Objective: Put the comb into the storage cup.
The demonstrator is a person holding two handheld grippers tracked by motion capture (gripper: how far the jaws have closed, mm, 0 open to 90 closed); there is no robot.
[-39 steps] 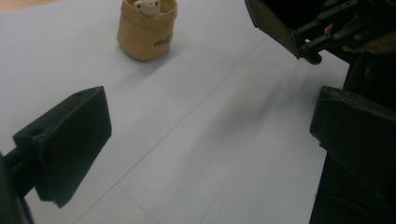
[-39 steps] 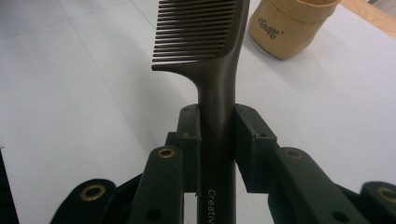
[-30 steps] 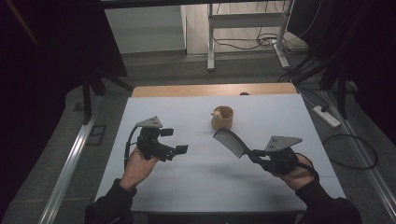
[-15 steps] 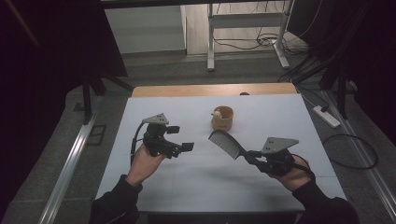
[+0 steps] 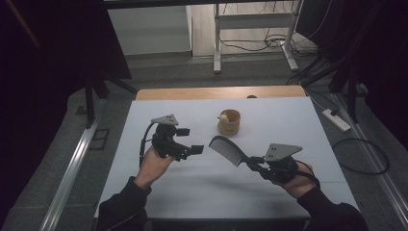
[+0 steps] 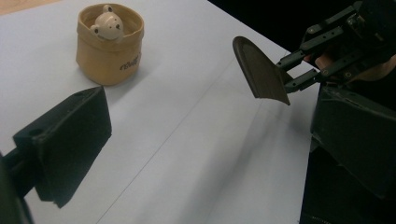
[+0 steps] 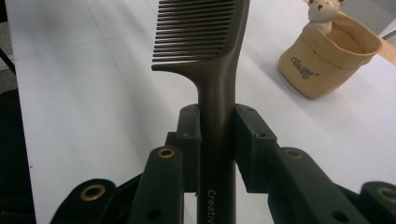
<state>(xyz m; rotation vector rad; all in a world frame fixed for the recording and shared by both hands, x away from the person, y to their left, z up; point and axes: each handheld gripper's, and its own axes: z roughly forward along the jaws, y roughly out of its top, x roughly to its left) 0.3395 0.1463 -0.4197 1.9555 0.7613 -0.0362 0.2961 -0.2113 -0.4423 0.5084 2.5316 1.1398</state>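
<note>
Lying out: one comb point(image 5: 227, 149), one pouch point(image 5: 229, 122), two hand-held grippers.

Beside the tan, cloth-like pouch point(image 7: 327, 60) with its glossy ceramic-looking bear point(image 7: 323, 9), the comb point(image 7: 212, 56) looks smooth matt dark plastic, the worktop point(image 5: 192, 187) matt white.

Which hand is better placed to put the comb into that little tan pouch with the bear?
Right, most likely. The right gripper already clamps the comb by its handle, teeth end aimed toward the tan pouch. The left gripper is open and holds nothing.
</note>
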